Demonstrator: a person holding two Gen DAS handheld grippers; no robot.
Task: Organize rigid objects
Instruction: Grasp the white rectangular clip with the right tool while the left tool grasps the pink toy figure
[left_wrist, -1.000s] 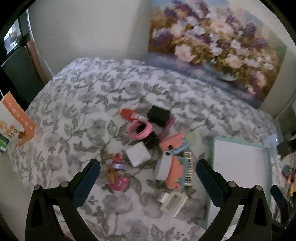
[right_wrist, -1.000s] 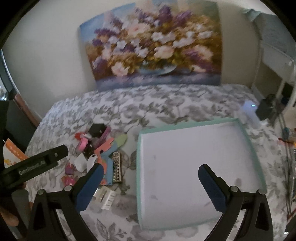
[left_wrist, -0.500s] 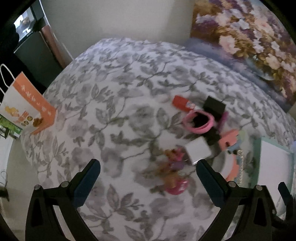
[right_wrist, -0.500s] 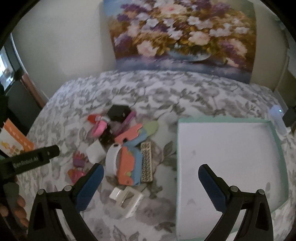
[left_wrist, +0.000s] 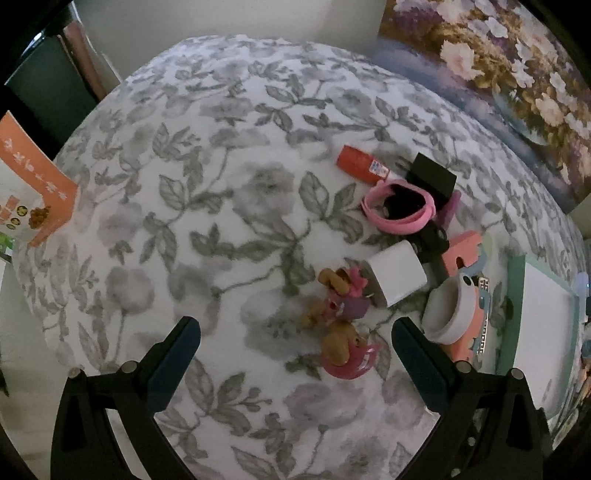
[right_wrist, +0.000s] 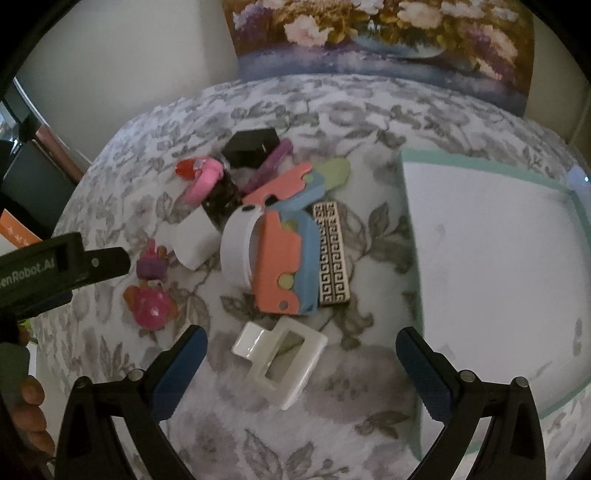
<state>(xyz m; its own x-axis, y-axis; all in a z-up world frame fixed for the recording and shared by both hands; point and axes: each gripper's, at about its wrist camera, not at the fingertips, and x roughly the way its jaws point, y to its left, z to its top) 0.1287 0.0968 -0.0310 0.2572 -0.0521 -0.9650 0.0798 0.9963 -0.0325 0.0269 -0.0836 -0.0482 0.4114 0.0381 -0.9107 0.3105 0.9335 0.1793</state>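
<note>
Jaws wide and empty on both grippers; I centre my right gripper (right_wrist: 301, 363) over the white rectangular plastic hair claw (right_wrist: 279, 363), then close across its narrow sides.

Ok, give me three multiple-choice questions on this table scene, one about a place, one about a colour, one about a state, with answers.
1. Where is the tray relative to the pile of small items?
A. right of it
B. left of it
C. under it

2. What colour is the tray's rim?
A. red
B. mint green
C. black

3. How are the right tongs?
A. shut on a clip
B. open, holding nothing
C. out of view

Answers: A, the tray lies right of the pile; B, its edge is mint green; B, the white clip lies on the cloth between spread fingers.
</note>
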